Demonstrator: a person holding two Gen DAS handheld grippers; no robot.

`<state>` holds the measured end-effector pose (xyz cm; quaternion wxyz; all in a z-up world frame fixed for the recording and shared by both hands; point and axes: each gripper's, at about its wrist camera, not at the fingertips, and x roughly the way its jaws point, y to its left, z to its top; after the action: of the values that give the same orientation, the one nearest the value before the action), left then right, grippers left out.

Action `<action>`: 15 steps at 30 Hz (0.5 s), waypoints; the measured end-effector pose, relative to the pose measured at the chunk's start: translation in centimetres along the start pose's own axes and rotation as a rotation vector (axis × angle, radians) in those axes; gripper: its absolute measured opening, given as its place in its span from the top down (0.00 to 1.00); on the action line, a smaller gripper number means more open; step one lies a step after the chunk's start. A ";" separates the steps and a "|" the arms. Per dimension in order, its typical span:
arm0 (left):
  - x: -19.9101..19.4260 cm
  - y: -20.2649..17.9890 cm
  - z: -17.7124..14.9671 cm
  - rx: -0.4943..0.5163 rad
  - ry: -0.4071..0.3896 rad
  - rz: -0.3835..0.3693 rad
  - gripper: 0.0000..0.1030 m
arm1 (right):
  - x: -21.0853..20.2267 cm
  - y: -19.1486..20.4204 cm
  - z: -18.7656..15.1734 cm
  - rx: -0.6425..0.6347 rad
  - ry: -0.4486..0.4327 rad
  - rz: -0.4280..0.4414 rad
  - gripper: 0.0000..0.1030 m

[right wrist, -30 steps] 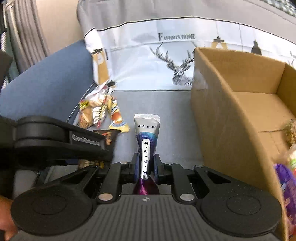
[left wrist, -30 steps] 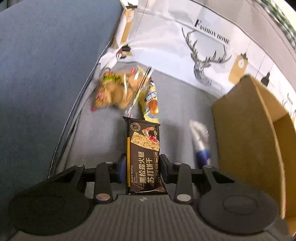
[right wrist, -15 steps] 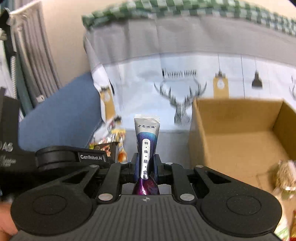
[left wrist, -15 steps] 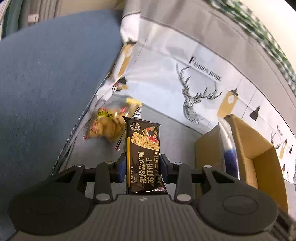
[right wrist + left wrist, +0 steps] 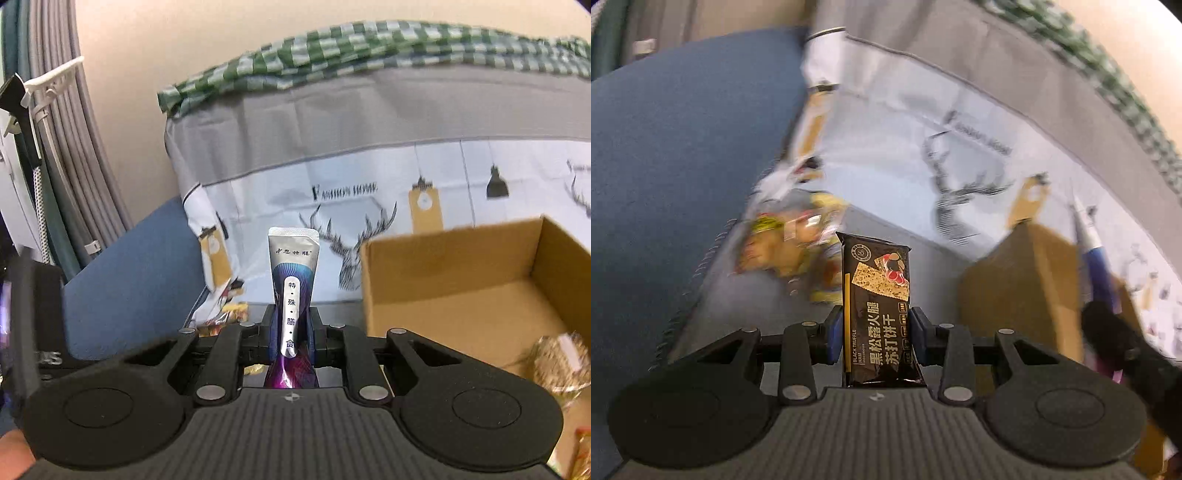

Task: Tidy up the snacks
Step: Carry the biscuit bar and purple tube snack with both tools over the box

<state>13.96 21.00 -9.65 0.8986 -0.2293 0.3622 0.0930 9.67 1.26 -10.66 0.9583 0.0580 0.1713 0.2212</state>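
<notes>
Left gripper (image 5: 875, 328) clamped on a black cracker packet (image 5: 877, 314), right gripper (image 5: 291, 332) pinching a silver pouch (image 5: 293, 291), both aloft beside the cardboard box (image 5: 461, 295). Best carried past the near rim before release.

Glossy foil sachet (image 5: 293, 284); matt cardboard box (image 5: 461, 266).

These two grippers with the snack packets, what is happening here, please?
A person is sorting snacks with a gripper in each hand. The left gripper is clamped on a black cracker packet, and the right gripper on a silver-purple sachet. The open cardboard box already holds some snacks; a pile of snacks lies on the cushion.
</notes>
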 end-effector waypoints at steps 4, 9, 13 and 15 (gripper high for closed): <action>-1.2 -1.8 -0.1 0.099 -0.074 -0.040 0.61 | 0.2 -1.3 0.1 0.021 -0.012 -0.013 0.85; -1.3 -3.7 -1.2 0.151 -0.097 -0.108 0.61 | 0.4 -2.7 0.4 0.033 -0.038 -0.051 0.85; -2.2 -5.7 -2.0 0.192 -0.134 -0.160 0.61 | 0.3 -3.4 0.8 0.044 -0.041 -0.074 0.85; -2.5 -6.8 -2.3 0.214 -0.152 -0.181 0.61 | 0.0 -3.9 1.0 0.048 -0.048 -0.084 0.85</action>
<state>13.03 13.98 -7.02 0.9475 -0.1562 0.2788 -0.0105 11.59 -2.26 -10.42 0.9689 0.0789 0.1558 0.1753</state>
